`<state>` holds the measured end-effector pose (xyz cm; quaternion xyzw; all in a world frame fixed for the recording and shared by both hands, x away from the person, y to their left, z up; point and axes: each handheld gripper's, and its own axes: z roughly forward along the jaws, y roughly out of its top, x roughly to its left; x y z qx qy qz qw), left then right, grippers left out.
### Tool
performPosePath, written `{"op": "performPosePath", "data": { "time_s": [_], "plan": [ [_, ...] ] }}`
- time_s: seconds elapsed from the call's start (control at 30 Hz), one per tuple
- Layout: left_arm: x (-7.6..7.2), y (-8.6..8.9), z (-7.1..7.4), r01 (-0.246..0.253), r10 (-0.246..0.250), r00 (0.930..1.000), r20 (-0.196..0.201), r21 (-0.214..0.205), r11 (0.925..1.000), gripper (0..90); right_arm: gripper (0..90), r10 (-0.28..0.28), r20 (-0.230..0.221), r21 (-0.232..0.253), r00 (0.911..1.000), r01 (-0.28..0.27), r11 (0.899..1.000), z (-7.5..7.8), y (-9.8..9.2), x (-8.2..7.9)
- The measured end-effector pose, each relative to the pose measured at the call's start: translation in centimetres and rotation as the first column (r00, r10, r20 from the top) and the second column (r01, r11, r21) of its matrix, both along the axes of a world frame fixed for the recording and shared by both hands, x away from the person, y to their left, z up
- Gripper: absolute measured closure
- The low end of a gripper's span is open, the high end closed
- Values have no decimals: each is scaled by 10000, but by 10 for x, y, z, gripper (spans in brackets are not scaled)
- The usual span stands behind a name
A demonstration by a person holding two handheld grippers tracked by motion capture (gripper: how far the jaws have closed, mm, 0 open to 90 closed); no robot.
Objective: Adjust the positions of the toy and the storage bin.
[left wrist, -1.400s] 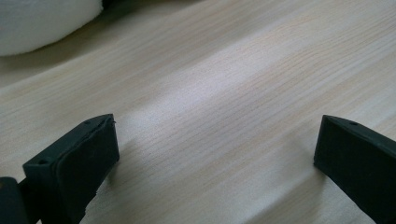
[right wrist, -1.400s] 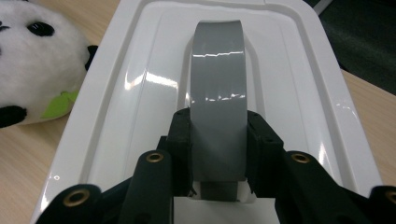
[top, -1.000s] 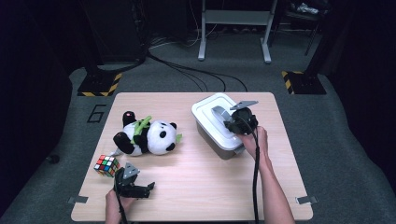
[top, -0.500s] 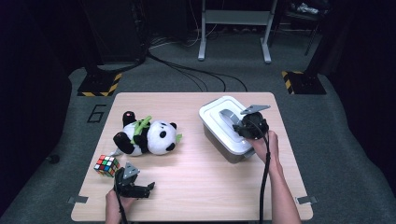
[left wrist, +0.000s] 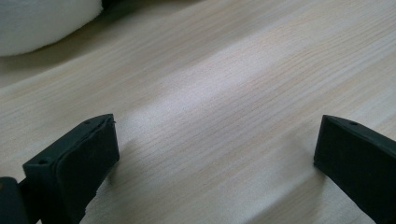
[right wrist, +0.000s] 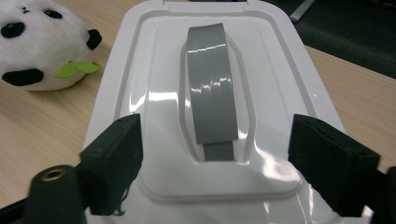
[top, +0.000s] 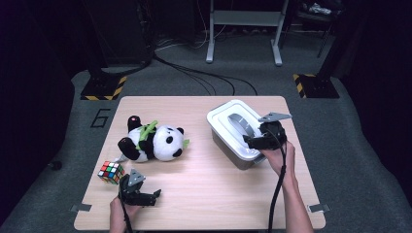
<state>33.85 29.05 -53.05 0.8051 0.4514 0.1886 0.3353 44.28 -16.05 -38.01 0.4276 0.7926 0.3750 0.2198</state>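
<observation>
A white lidded box (top: 224, 121) with a grey strap handle (top: 239, 122) stands on the right half of the wooden table (top: 209, 189). My right gripper (top: 250, 141) hovers over the box's near right end. In the right gripper view the lid (right wrist: 154, 93) and handle (right wrist: 212, 93) stretch away from the right gripper (right wrist: 215, 154). Its jaws have just been opening; they stand wide on either side of the handle's near end and touch nothing. My left gripper (top: 154, 198) lies low at the front left, and in its own view the left gripper (left wrist: 215, 140) is open over bare wood.
A plush panda (top: 155, 143) holding green leaves lies left of centre; its head (right wrist: 37, 46) sits just left of the box. A Rubik's cube (top: 111, 172) rests near the table's left edge, close to my left hand. Dark floor, cables and stand legs surround the table.
My right gripper has drawn to the right and slightly nearer along the lid, and the box has shifted a little to the right. The left gripper, panda and cube have not moved.
</observation>
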Motion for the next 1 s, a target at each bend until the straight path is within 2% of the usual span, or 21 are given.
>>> {"op": "performPosePath", "data": {
  "time_s": [0.2,0.37,0.5,0.63,0.7,0.8,1.0],
  "plan": [
    [0,0,0,-39,39,10000,56,-6,10000,0,8,-204,226,-67,9995,206,9998,0,-9,-25],
    [0,0,0,-30,30,10000,35,0,10000,0,0,-550,419,-18,9976,552,9985,-6,-20,-47],
    [0,0,0,-35,35,10000,49,-4,10000,0,0,-914,566,125,9942,908,9958,-19,-32,-63],
    [0,0,0,-15,15,10000,52,-1,10000,0,0,-1385,619,316,9884,1367,9901,-37,-45,-78],
    [0,0,0,-24,24,10000,47,-8,10000,0,0,-1592,494,470,9860,1570,9865,-49,-51,-84],
    [1,-1,0,-51,51,10000,47,-30,10000,0,0,-1881,90,526,9821,1874,9809,-71,-57,-86],
    [2,-3,1,1,-1,10000,93,-66,10000,1,0,-2089,-683,202,9755,2107,9773,-115,-63,-81]
  ]
}}
